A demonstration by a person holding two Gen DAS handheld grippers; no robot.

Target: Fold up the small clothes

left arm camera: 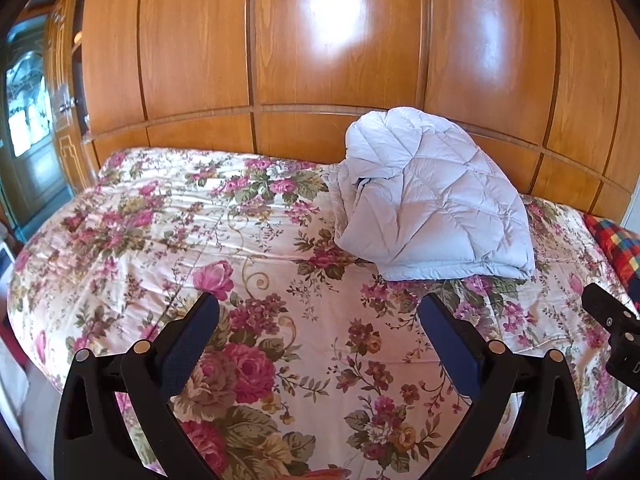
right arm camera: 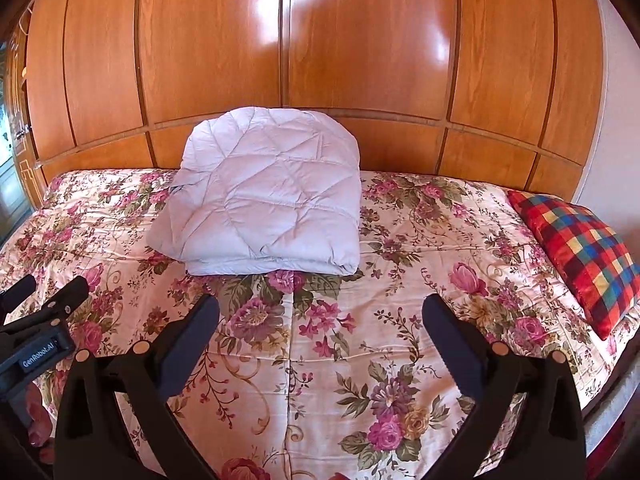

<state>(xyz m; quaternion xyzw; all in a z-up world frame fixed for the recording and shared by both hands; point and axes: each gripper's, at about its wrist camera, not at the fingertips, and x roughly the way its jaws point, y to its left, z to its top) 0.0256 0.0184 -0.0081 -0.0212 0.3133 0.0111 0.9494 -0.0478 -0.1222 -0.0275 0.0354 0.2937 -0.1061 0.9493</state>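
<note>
**Both grippers spread wide above the bed, quilted garment lying untouched by the headboard**

The left gripper (left arm camera: 318,310) hangs over the flowered bedspread (left arm camera: 280,264) with its two dark blue pads (left arm camera: 188,344) spread far apart and nothing between them. The right gripper (right arm camera: 320,312) is likewise released, its fingers splayed above the same bedspread (right arm camera: 400,280) and gripping nothing. Each shows in the other's camera: the right one's black body pokes in at the right edge of the left wrist view, and the left one appears at the left edge of the right wrist view, bearing a small label with white lettering.

Beyond the fingertips, well apart from both grippers, lies the pale lilac quilted garment (left arm camera: 432,200), a puffy piece stitched in diamond shapes. It rests on the far half of the bed, bundled and roughly doubled over, with its thick folded edge toward the cameras and its back rising against the headboard; in the right wrist view it (right arm camera: 264,196) sits left of centre.

A checked cushion (right arm camera: 580,256) in red, blue, yellow and green lies at the right end of the bed, apart from the garment. Behind everything stands a glossy panelled wooden wall (right arm camera: 360,48), with bright reflections on it. At the far left of the left wrist view a green door (left arm camera: 28,128) is seen.
</note>
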